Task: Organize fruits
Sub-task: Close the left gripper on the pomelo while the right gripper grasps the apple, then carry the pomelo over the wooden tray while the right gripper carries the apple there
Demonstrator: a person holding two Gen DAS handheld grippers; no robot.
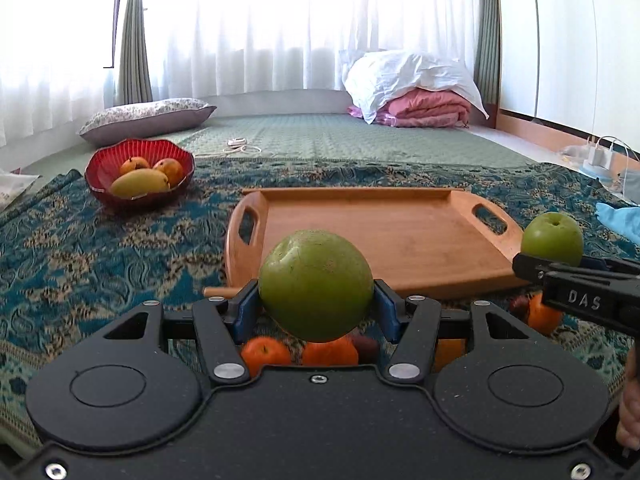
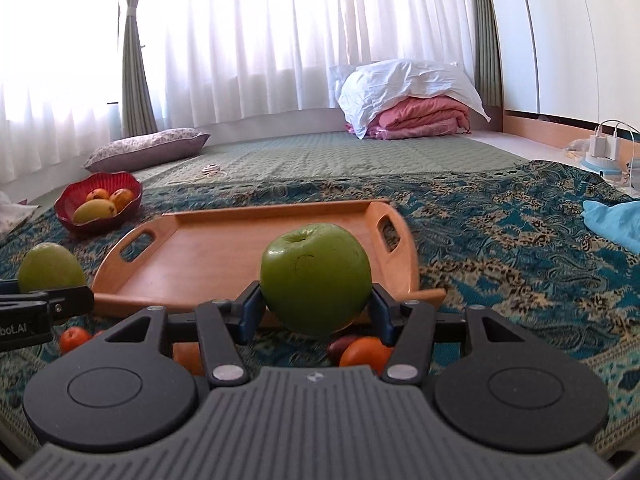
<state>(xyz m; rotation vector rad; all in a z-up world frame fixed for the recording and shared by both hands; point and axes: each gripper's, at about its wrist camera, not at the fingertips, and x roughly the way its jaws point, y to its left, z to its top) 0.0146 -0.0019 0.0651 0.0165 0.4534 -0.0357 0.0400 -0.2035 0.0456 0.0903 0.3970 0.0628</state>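
My left gripper point(image 1: 316, 300) is shut on a green apple point(image 1: 316, 284), held above the patterned blanket just before the near edge of the wooden tray point(image 1: 400, 236). My right gripper point(image 2: 316, 304) is shut on a second green apple point(image 2: 316, 278), also held near the tray point(image 2: 224, 256). Each gripper and its apple shows at the side of the other view: the right apple point(image 1: 552, 238) and the left apple point(image 2: 50, 268). Several oranges point(image 1: 266, 354) point(image 2: 366, 354) and a dark plum point(image 2: 342, 346) lie on the blanket below the grippers. A red bowl point(image 1: 108, 160) holds mangoes.
The tray is bare inside. The red bowl point(image 2: 72, 196) sits to the far left of the tray. A pillow point(image 1: 148, 118) and folded bedding point(image 1: 416, 92) lie at the back. Chargers and cables point(image 2: 604, 146) and a blue cloth point(image 2: 612, 220) are at the right.
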